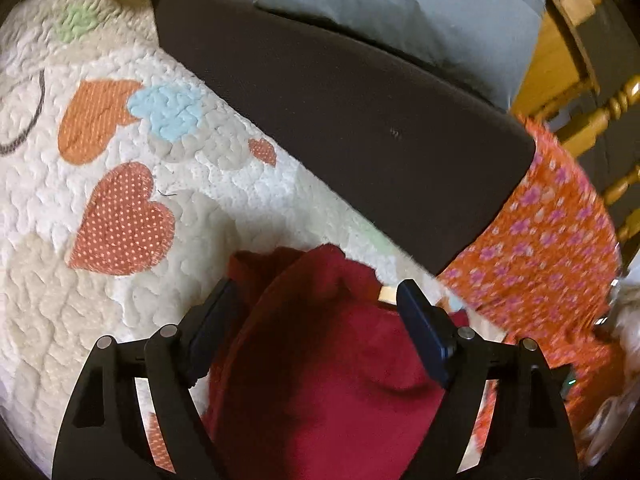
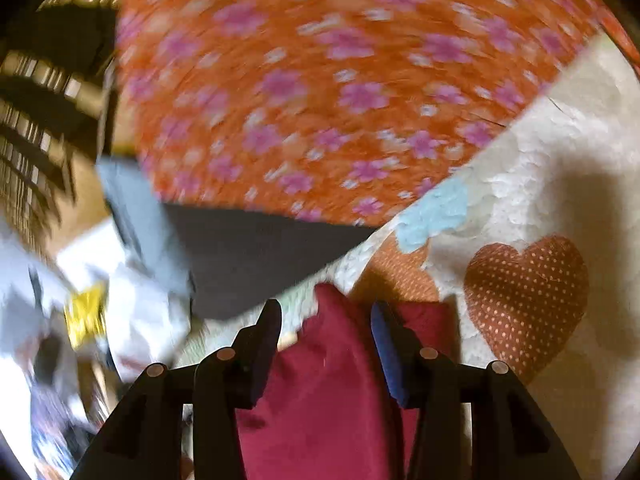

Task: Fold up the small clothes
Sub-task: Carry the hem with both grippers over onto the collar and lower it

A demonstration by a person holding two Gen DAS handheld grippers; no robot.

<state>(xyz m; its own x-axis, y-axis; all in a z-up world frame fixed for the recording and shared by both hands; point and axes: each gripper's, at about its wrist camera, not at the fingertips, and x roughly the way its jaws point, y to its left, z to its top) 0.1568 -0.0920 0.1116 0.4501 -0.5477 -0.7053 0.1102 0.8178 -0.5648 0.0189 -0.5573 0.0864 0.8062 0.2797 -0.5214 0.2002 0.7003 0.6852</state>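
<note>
A dark red garment (image 1: 320, 360) lies bunched on the cream quilt (image 1: 60, 300). My left gripper (image 1: 316, 296) is open, its fingers either side of the red cloth, not closed on it. In the right wrist view the red garment (image 2: 320, 380) lies between the fingers of my right gripper (image 2: 326, 316), which is open with cloth in the gap. An orange garment with pink flowers (image 1: 552, 240) lies to the right, blurred; it fills the top of the right wrist view (image 2: 320, 80).
The quilt (image 2: 540, 160) bears heart patches (image 1: 124, 220). A dark brown cushion (image 1: 340, 120) and a grey pillow (image 1: 400, 8) lie beyond. Wooden chair spindles (image 1: 592, 108) stand at far right. White clutter (image 2: 100, 300) sits left in the right wrist view.
</note>
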